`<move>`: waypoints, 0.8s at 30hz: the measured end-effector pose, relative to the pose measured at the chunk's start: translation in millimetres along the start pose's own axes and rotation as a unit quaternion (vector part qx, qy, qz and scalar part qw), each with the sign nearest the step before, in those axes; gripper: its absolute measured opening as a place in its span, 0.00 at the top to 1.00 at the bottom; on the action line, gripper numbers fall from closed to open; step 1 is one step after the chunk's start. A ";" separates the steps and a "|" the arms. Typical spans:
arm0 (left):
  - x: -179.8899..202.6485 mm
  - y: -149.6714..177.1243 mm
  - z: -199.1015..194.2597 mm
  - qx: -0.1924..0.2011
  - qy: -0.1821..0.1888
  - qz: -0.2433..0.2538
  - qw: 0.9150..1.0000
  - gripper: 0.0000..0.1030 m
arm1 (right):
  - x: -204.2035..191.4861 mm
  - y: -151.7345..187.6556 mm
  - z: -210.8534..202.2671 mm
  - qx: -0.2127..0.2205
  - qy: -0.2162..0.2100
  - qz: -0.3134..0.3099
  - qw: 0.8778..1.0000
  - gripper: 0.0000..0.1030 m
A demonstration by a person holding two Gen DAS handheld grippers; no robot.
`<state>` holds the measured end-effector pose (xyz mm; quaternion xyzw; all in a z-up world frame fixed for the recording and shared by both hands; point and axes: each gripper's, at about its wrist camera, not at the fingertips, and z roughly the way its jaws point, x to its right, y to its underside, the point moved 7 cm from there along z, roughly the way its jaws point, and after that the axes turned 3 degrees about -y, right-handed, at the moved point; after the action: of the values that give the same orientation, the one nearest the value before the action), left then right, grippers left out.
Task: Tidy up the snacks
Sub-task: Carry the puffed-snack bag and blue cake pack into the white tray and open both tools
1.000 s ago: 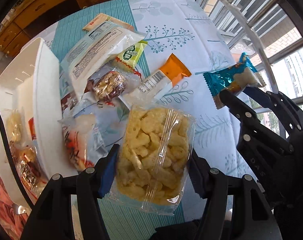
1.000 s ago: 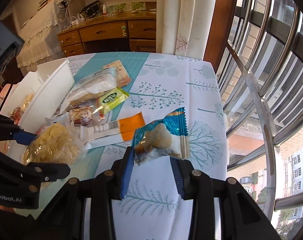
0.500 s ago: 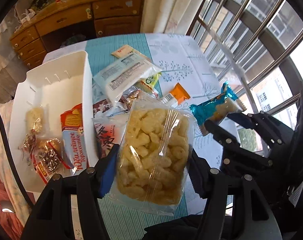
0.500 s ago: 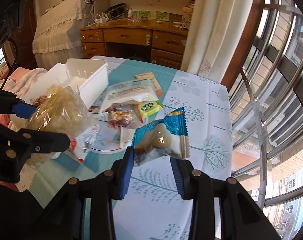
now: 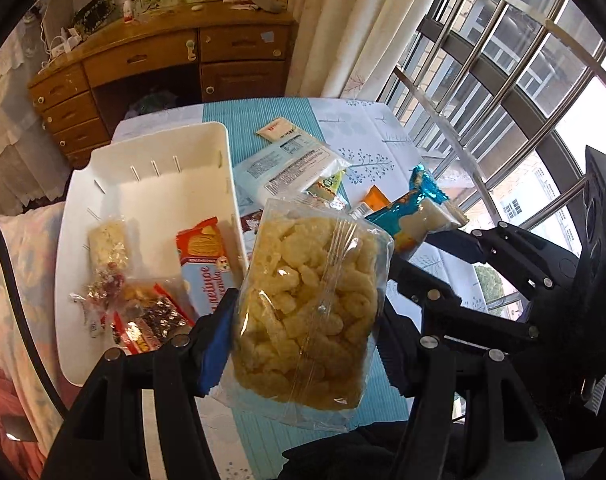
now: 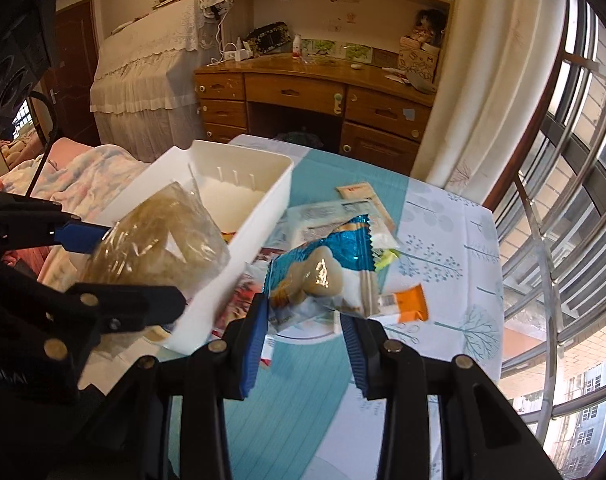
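My left gripper [image 5: 303, 340] is shut on a clear bag of yellow puffed snacks [image 5: 311, 304], held in the air beside the white bin [image 5: 151, 184]. My right gripper [image 6: 303, 320] is shut on a blue and white snack packet [image 6: 323, 276], lifted above the table. In the right wrist view the puffed snack bag [image 6: 159, 236] and the left gripper [image 6: 115, 268] hang over the near end of the white bin [image 6: 263, 200]. In the left wrist view the blue packet [image 5: 415, 216] and the right gripper [image 5: 435, 256] sit to the right.
The bin holds a red and blue biscuit pack [image 5: 207, 256] and several small wrapped sweets [image 5: 143, 316]. Loose packets lie on the tablecloth: a large white pack [image 5: 291, 172], an orange bar [image 6: 407, 304], a small sachet [image 5: 279, 132]. A wooden desk [image 6: 315, 108] stands behind; window bars at right.
Both grippers rose and moved left toward the white bin with their packets. The views tilted up, so the whole bin, the desk and the room beyond show now.
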<state>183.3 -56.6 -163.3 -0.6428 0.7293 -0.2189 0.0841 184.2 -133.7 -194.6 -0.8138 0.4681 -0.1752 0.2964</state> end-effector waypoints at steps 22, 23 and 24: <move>-137.8 -4.0 -22.1 0.041 -0.011 -0.012 0.999 0.39 | -110.9 -45.6 25.5 0.004 0.001 0.003 1.000 0.63; -142.7 -4.5 -21.3 0.042 -0.010 -0.011 0.999 0.39 | -113.4 -45.9 27.5 0.003 0.003 0.007 1.000 0.63; -145.5 -4.7 -20.9 0.043 -0.007 -0.009 0.999 0.39 | -116.0 -45.8 29.5 0.002 0.005 0.012 1.000 0.63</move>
<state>202.4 89.3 -165.8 -0.6466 0.7128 -0.2462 0.1153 172.8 -6.1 -188.4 -0.8068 0.4786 -0.1766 0.2980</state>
